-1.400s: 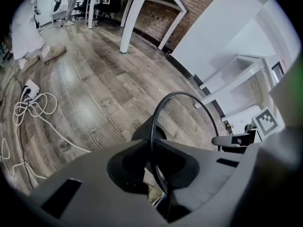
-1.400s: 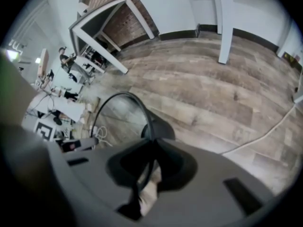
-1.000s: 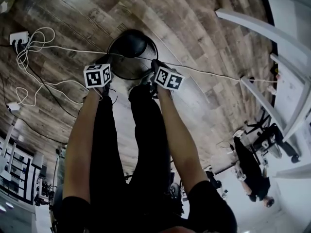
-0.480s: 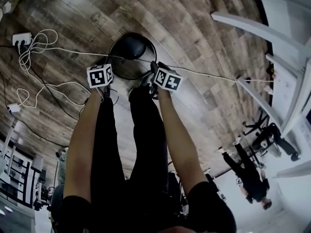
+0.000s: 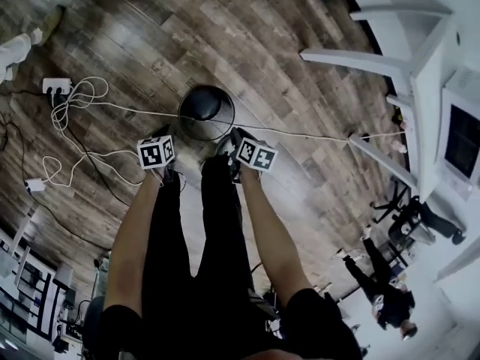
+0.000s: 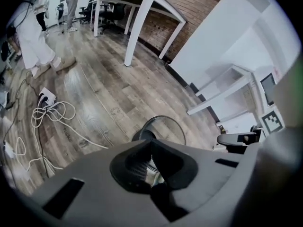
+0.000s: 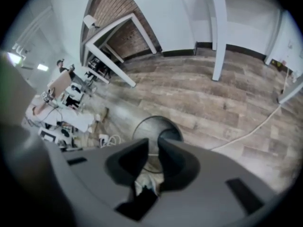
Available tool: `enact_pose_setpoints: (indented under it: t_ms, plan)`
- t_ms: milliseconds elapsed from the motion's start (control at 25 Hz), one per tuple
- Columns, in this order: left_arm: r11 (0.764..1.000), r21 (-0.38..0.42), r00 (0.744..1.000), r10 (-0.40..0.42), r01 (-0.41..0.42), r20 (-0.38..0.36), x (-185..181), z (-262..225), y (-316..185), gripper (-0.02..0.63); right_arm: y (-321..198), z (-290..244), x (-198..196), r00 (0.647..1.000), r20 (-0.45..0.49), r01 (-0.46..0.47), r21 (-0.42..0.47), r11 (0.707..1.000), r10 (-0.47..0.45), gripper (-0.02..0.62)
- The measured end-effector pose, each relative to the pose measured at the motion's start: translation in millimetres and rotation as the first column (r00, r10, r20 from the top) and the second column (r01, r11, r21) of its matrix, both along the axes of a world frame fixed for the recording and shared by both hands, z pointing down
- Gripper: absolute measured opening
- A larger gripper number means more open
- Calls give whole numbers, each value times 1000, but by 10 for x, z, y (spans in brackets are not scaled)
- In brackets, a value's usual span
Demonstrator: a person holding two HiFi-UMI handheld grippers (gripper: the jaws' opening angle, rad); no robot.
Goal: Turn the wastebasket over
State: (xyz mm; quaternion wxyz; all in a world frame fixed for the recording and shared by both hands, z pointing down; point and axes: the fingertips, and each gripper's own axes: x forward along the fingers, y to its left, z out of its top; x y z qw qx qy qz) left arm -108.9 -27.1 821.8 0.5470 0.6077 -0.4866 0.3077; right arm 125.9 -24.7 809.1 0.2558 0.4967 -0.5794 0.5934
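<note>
Plank floor [image 5: 262,51]; wastebasket [image 5: 204,109] apparently mouth-up, its sides barely discernible.

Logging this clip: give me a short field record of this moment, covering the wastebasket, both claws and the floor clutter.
wastebasket: black wire-mesh wastebasket standing on the wood floor; neither claw touches it
which end is up: cannot tell
left claw: shut, empty, held clear above the wastebasket
right claw: jaws slightly apart, just been closing, nothing between them, also clear above it
floor clutter: white cable looping left of the wastebasket from a power strip
</note>
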Motion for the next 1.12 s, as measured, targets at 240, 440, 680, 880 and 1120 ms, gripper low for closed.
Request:
enact_pose_setpoints:
  t_ms: [240, 440, 680, 880, 1120]
  plan:
    - [990, 135, 982, -22, 48, -187, 125, -1227, -337, 34, -74, -914, -127, 1000, -5, 25, 86, 996, -24, 40]
    - [951, 295, 975, -26, 92, -222, 141, -2610, -532, 34, -235, -2099, -171, 999, -9, 36, 220, 975, -35, 33]
    - [785, 618, 973, 99, 52, -208, 185, -4541, -788, 34, -660, -3760, -82, 999, 27, -49, 466, 883, 42, 32]
    - [628, 778, 975, 174, -2, -137, 233, -5838, -739, 34, -757, -4897, -34, 996, 62, -83, 634, 769, 56, 32]
    - [496, 867, 979, 195, -41, -65, 337, -6778, -417, 34, -468, -5838, -56, 999, 24, -50, 745, 665, 47, 32]
